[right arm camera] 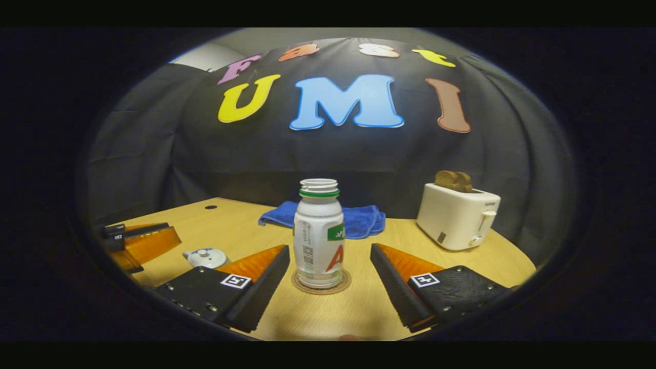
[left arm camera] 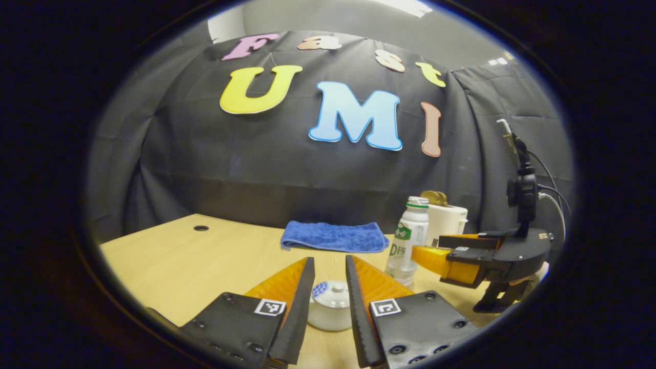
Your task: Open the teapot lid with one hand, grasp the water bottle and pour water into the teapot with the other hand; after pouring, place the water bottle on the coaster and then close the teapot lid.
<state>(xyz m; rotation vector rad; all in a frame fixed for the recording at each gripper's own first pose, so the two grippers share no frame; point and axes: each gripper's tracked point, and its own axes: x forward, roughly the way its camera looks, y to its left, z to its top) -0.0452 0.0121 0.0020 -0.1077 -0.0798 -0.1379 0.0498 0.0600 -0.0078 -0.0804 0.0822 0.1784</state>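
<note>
Upright white plastic water bottle (right arm camera: 319, 233) on round coaster (right arm camera: 321, 283) stands centred between spread right tongs (right arm camera: 328, 274); left tongs (left arm camera: 330, 287) spread around white ceramic teapot (left arm camera: 330, 306).

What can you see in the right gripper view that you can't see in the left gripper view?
The right gripper view shows the round coaster under the water bottle, the bottle's open mouth with no cap, and the whole toaster with its lever. The left gripper view shows the teapot close up between the left gripper, lid on, and the right gripper from the side with the bottle between its fingers. Both share the wooden table, the blue cloth, the bottle, teapot and toaster.
</note>
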